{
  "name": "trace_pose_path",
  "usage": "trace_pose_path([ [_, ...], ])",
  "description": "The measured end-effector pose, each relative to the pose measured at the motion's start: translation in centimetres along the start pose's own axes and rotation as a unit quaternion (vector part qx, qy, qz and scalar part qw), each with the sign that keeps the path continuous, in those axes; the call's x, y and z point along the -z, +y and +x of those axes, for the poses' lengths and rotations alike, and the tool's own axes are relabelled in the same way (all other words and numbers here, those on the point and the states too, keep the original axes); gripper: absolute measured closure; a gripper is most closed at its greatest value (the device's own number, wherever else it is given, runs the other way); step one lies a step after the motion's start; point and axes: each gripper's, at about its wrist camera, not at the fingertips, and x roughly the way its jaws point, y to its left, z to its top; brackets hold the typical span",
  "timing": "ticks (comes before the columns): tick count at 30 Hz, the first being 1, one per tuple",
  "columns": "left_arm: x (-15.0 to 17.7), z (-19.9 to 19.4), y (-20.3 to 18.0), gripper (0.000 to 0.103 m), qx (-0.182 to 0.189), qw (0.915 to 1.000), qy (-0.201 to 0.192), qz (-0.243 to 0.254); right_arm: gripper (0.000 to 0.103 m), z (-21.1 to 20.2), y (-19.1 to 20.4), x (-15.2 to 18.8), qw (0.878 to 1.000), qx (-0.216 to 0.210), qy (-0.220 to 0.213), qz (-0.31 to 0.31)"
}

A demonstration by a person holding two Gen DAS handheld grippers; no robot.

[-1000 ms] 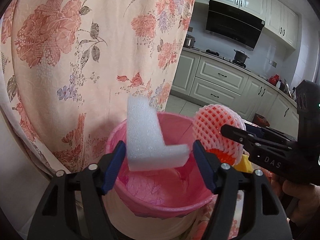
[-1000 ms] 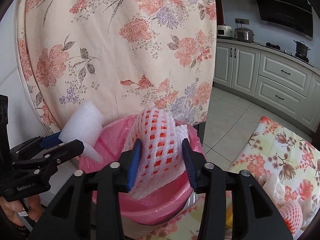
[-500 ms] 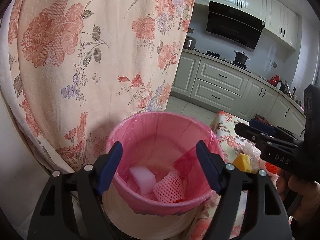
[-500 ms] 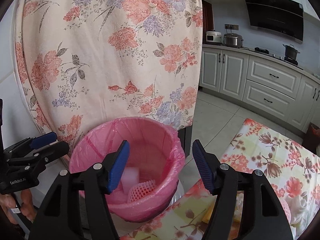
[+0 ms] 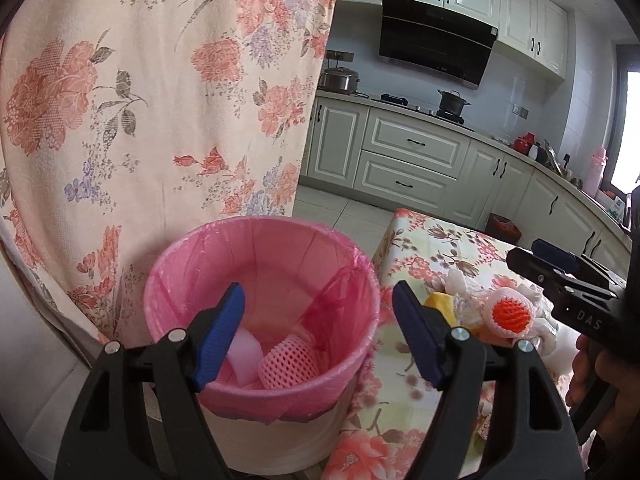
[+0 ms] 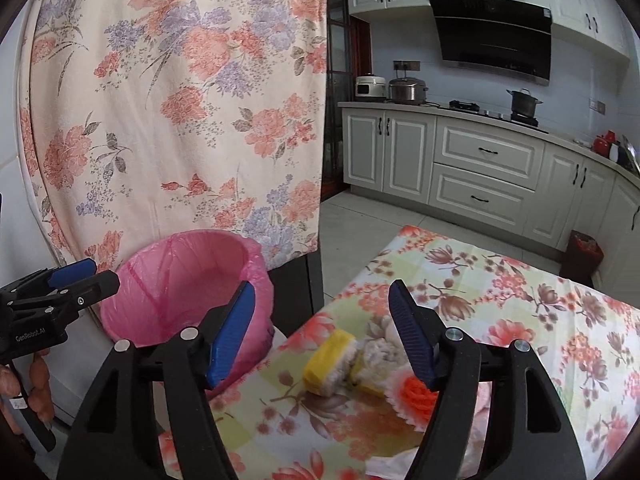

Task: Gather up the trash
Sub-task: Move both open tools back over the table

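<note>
Left wrist view: the left gripper (image 5: 318, 330) hangs over the pink-lined bin (image 5: 262, 312), which stands beside the flowered tablecloth (image 5: 404, 400) and in front of a floral curtain (image 5: 160, 100).
Already binned: a white foam block (image 5: 246, 354) and a pink foam net sleeve (image 5: 290, 364) lie at the bottom of the bin, touching each other.
Left to collect: a small heap of scraps waits on the table near its bin-side edge: a yellow sponge piece (image 6: 330, 360), a foam net with an orange core (image 6: 414, 396), and pale crumpled bits (image 6: 380, 350) between and behind them. How many pieces the heap holds cannot be told.
Progress: judged from this, the task is partly done; two pieces are in and several remain.
Left claw: released, its blue pads spread wide with only air and the bin's mouth between them; it grips nothing.
Right gripper (image 6: 322, 330): its jaws are opening, with nothing between the pads; it holds nothing and touches nothing. It points toward the table edge, with the sponge piece and the netted scrap lying just beyond its pads.
Next step, as a guess: either claw reaches for the heap, the sponge piece being the nearest to the bin.
Risk: the light foam pieces may slip away from the pads.
</note>
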Motion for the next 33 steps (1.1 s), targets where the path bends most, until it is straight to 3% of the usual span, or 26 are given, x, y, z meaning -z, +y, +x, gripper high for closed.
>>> trace_pose_path([
  [18, 3.0, 1.4, -11.6, 0.027, 0.063, 0.9956, 0.023, 0.066, 0.028, -6.5, -10.9, 7.1, 0.993, 0.105, 0.000, 0.047],
  [33, 7.2, 1.8, -18.8, 0.027, 0.093, 0.9893, 0.054, 0.099, 0.027, -8.8, -16.0, 12.3, 0.988, 0.131, 0.017, 0.076],
])
